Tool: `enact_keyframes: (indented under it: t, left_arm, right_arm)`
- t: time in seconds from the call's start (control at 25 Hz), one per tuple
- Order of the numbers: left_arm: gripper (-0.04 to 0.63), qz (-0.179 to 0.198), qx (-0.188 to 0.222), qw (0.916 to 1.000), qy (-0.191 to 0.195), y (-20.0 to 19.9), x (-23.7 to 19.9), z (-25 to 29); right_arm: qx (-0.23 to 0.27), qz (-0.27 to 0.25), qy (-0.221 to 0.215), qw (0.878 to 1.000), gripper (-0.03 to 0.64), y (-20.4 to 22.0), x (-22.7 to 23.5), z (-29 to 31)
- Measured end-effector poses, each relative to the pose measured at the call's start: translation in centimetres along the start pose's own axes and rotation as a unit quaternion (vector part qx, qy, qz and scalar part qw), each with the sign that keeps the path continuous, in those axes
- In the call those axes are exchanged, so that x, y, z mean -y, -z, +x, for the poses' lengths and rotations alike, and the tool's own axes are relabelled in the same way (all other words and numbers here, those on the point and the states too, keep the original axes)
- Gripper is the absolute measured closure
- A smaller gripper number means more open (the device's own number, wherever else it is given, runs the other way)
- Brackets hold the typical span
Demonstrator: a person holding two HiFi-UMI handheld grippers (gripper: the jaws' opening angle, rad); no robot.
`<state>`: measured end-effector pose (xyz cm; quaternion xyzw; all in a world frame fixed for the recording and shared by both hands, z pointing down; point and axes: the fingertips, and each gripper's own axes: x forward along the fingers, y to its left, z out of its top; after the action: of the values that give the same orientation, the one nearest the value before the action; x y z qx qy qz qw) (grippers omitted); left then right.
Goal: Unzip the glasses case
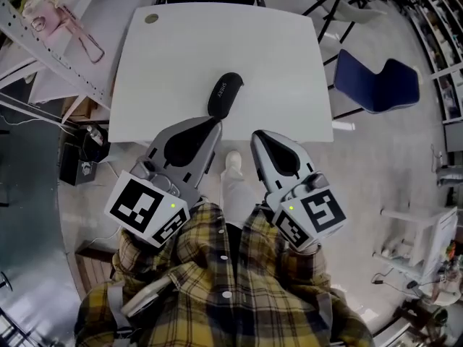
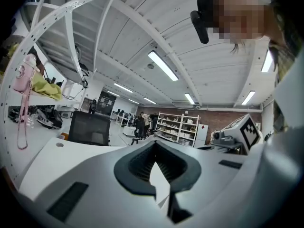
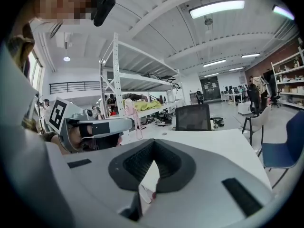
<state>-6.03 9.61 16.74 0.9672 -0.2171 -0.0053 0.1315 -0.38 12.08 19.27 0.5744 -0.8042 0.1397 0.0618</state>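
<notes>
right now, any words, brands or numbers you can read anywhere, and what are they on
Glasses case: short white print on its lid, too small to read.
Marker cubes on the left gripper and right gripper: black-and-white square patterns only, no letters.
Nothing else is legible in any view.

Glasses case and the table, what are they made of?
The glasses case looks dark and matte, maybe fabric or faux leather over a stiff shell: rounded, hardly any shine. The table looks like smooth white laminate or painted board: flat, even colour, soft sheen.
</notes>
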Motion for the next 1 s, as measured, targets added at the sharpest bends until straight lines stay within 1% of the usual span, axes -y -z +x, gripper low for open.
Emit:
enact_keyframes:
  t: [0.24, 0.4, 0.52, 0.76, 0.88, 1.0]
  left_arm:
    - [0.589, 0.002, 0.007, 0.9998, -0.019, -1.5, -2.4, 7.0]
    - [0.588, 0.000, 0.007, 0.9990, -0.043, -2.4, -4.2, 10.8]
    - [0.588, -0.001, 0.000, 0.9980, -0.063, -2.3, -5.2, 12.9]
    - [0.588, -0.016, -0.034, 0.9948, -0.095, -0.2, -8.4, 15.0]
    - [0.588, -0.020, -0.050, 0.9935, -0.100, 1.0, -9.9, 15.5]
    - [0.588, -0.016, -0.064, 0.9929, -0.099, 1.7, -11.0, 16.1]
  right_arm:
    - [-0.001, -0.012, -0.019, 1.000, 0.618, -2.5, 6.6, 3.2]
    - [-0.010, -0.018, -0.038, 0.999, 0.618, -4.1, 10.6, 5.3]
    - [-0.020, -0.024, -0.053, 0.998, 0.618, -4.5, 13.0, 6.6]
    - [-0.044, -0.016, -0.069, 0.996, 0.618, -3.4, 15.2, 9.4]
    - [-0.056, -0.013, -0.071, 0.996, 0.618, -2.8, 15.6, 10.8]
    - [-0.065, -0.006, -0.070, 0.995, 0.618, -2.4, 16.0, 12.1]
